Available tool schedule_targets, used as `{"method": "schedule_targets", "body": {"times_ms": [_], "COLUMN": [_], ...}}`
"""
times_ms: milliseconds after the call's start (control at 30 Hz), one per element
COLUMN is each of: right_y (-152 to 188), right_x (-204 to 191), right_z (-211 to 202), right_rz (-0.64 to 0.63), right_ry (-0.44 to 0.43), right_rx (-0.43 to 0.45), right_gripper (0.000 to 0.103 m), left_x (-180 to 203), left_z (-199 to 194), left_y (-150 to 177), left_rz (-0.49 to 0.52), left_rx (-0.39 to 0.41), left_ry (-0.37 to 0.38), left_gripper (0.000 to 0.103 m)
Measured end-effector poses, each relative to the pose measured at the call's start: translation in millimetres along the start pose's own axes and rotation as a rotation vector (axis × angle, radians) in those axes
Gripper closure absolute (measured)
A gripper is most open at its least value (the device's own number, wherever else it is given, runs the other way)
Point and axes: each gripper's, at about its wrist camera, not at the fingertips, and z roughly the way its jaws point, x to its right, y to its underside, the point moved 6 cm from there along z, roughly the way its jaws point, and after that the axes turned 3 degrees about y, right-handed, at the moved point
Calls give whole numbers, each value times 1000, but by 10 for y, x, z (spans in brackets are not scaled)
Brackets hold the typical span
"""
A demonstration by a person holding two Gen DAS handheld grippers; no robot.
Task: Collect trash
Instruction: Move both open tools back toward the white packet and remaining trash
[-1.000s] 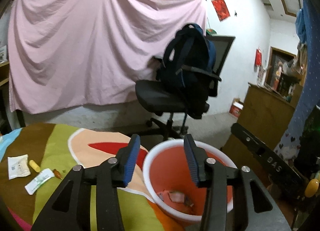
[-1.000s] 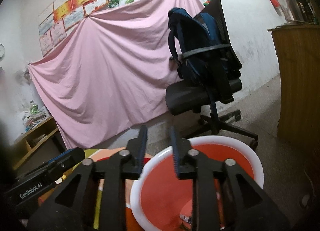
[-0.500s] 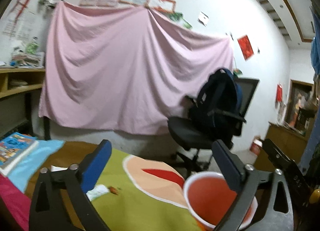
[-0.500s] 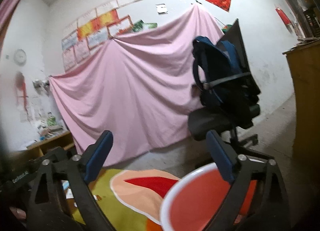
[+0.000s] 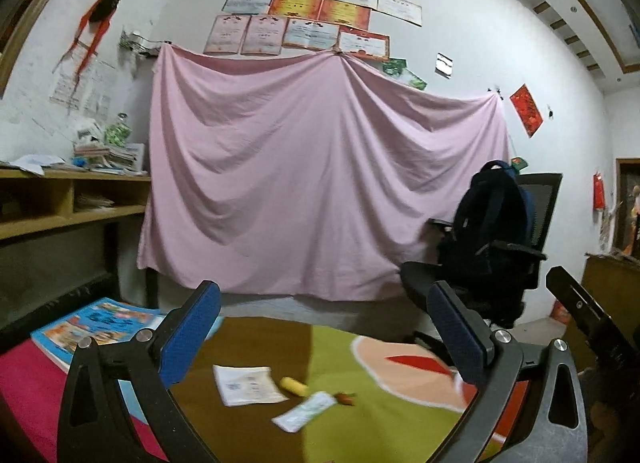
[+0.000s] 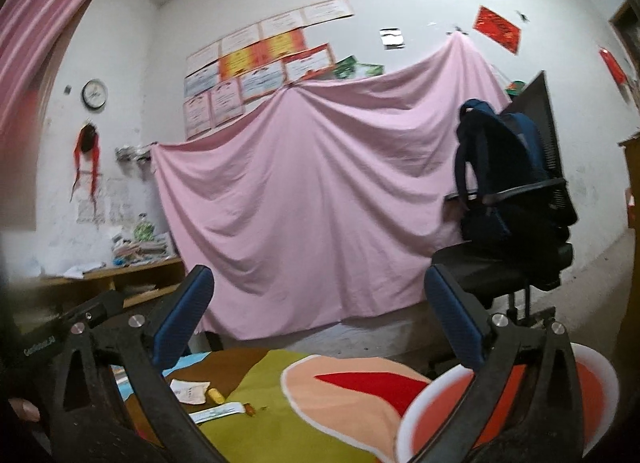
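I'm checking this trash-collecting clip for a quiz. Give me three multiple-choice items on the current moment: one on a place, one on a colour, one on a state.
1. Where does the backpack sit?
A. on the office chair
B. on the shelf
C. in the bin

2. What colour is the inside of the bin?
A. blue
B. orange-red
C. black

3. How is the left gripper?
A. shut on a wrapper
B. shut, empty
C. open, empty

Answers: 1 A, the backpack leans against the chair's backrest. 2 B, orange-red inside a white rim. 3 C, its blue pads stand wide apart with nothing between them.
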Motion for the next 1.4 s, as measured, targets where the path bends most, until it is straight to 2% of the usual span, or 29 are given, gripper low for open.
{"method": "schedule_targets", "body": {"times_ms": [100, 300, 567, 767, 867, 967, 1100, 1233, 1400], "right_y": [108, 381, 742, 940, 1036, 1190, 1343, 1469, 1667], "right_x": [-165, -430, -722, -729, -675, -662, -700, -760, -797], "right_z": [121, 406, 717, 887, 984, 1124, 1220, 1278, 1384], "right_rz": [-32, -75, -174, -196, -183, -184, -208, -234, -245], "right_ry": [-17, -27, -25, -15, -7, -9, -19, -39, -59], "right_rx": [-27, -101, -208, -304, -369, -463, -543, -604, -716], "right_gripper": [0, 0, 0, 0, 0, 0, 0, 3, 11], "left_x": [-172, -598, -1126, -1247, -1201, -1160, -1097, -1087, -1077], "left_z": [7, 122, 305, 506, 625, 752, 899, 1019, 1106], "left_y": [77, 271, 504, 706, 786, 899, 1037, 1167, 1242], "left_rz": [30, 79, -55, -112, -117, -108, -122, -155, -186], "left_rx": [-9, -79, -169, -301, -373, -454, -551, -640, -711], "left_ry": [-32, -93, -114, -85, -70, -67, -32, 11, 43], "left_gripper": [2, 2, 2, 4, 11, 26, 46, 57, 61]}}
